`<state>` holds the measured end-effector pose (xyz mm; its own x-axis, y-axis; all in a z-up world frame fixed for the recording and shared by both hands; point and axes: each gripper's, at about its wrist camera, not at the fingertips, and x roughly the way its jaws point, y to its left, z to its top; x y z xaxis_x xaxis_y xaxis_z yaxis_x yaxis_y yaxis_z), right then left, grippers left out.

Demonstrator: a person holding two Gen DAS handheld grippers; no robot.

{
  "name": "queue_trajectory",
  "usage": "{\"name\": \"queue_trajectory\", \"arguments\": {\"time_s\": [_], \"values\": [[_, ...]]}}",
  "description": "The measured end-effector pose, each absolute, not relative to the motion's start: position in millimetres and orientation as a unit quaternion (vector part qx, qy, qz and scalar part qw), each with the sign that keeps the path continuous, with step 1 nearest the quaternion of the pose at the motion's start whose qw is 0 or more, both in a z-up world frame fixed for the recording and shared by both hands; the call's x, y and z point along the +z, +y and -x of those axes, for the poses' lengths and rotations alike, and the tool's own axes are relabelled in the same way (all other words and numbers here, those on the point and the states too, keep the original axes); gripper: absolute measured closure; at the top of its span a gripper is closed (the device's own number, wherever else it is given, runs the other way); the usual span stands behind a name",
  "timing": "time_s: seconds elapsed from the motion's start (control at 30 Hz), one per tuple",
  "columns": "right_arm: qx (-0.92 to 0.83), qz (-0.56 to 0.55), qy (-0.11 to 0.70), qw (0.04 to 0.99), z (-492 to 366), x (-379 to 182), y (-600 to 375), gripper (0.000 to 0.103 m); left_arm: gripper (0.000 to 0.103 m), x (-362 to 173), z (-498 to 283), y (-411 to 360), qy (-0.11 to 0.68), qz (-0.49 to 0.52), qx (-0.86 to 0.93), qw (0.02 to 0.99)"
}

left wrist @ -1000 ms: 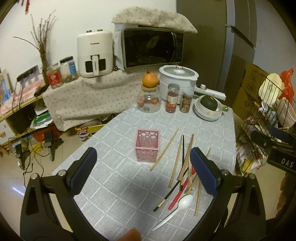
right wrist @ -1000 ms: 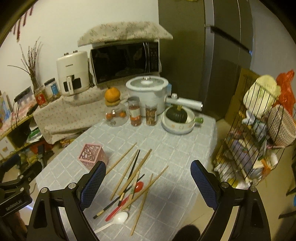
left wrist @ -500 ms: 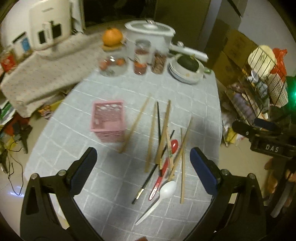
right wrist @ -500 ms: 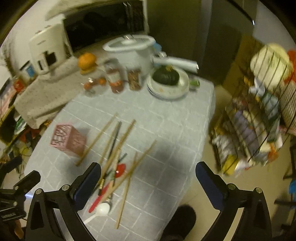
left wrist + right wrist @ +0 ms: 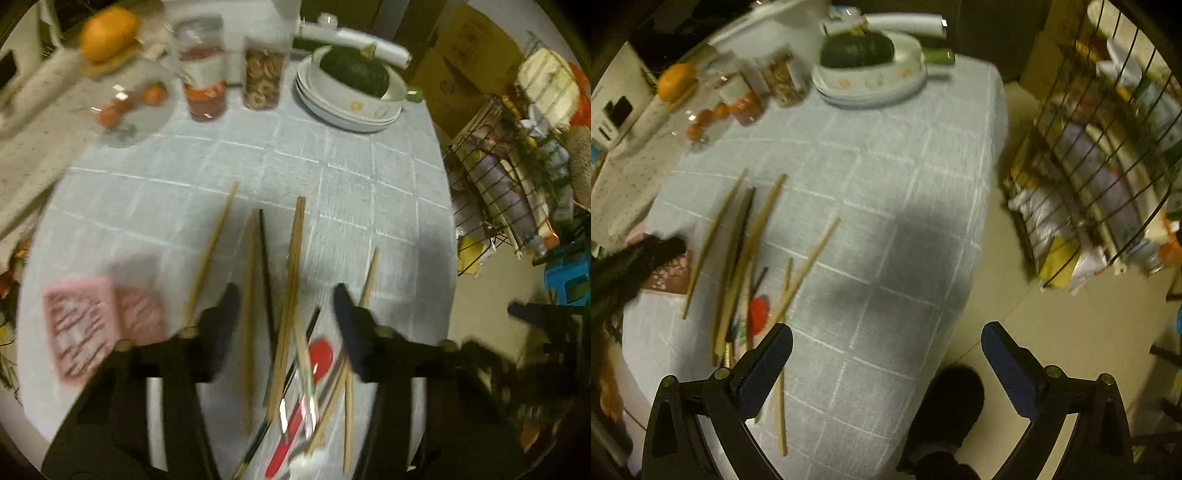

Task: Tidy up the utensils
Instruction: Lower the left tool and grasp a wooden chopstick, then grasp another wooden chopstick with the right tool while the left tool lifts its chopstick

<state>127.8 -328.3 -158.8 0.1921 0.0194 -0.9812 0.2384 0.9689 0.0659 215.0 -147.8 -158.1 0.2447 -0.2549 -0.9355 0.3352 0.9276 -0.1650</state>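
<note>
Wooden chopsticks [image 5: 291, 280]: scattered just right of pink holder [image 5: 99, 325], long axes pointing away from left gripper [image 5: 286, 299]. Its jaws apart, straddling pile, nearer. Right gripper [image 5: 886, 345] jaws apart, empty.

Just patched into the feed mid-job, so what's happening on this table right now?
A person with tongs in each hand is sorting utensils on the grey checked tablecloth. The left tongs are open, low over the pile of wooden chopsticks and the red plastic spoon, gripping nothing. The right tongs hang open at the table's edge, empty. The pink perforated holder sits left of the pile.
</note>
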Motion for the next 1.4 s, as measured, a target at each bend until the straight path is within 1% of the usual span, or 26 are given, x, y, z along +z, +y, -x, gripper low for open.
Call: {"name": "queue_trajectory", "arguments": {"time_s": [0.03, 0.1, 0.17, 0.47, 0.57, 0.6, 0.83, 1.0, 1.17, 1.3, 1.4], "values": [[-0.074, -0.101, 0.634, 0.763, -129, -161, -329, 0.0, 0.064, -165, -222, -151, 0.59, -0.031, -0.189, 0.784], [-0.077, -0.103, 0.638, 0.759, -132, -166, -336, 0.0, 0.075, -180, -235, -159, 0.593, -0.029, -0.198, 0.78], [-0.081, -0.112, 0.639, 0.757, -133, -169, -343, 0.0, 0.08, -192, -246, -167, 0.595, -0.03, -0.205, 0.776], [-0.084, -0.115, 0.65, 0.747, -141, -185, -349, 0.0, 0.082, -229, -277, -187, 0.614, -0.033, -0.2, 0.762], [-0.083, -0.118, 0.65, 0.746, -143, -186, -349, 0.0, 0.093, -231, -277, -189, 0.613, -0.037, -0.2, 0.764], [-0.084, -0.119, 0.65, 0.746, -144, -186, -348, 0.0, 0.093, -230, -277, -189, 0.612, -0.037, -0.2, 0.764], [-0.078, -0.127, 0.65, 0.745, -150, -187, -340, 0.0, 0.094, -201, -254, -178, 0.584, -0.04, -0.217, 0.781], [-0.072, -0.136, 0.65, 0.744, -155, -191, -333, 0.0, 0.094, -156, -223, -150, 0.551, -0.033, -0.23, 0.802], [-0.066, -0.195, 0.65, 0.732, -165, -199, -331, 0.002, 0.094, -123, -197, -123, 0.518, -0.017, -0.239, 0.821], [-0.052, -0.21, 0.632, 0.744, -176, -202, -319, 0.01, 0.094, -105, -174, -104, 0.497, -0.003, -0.238, 0.835], [-0.042, -0.232, 0.631, 0.739, -187, -215, -311, 0.028, 0.095, -90, -153, -86, 0.478, 0.002, -0.23, 0.848]]}}
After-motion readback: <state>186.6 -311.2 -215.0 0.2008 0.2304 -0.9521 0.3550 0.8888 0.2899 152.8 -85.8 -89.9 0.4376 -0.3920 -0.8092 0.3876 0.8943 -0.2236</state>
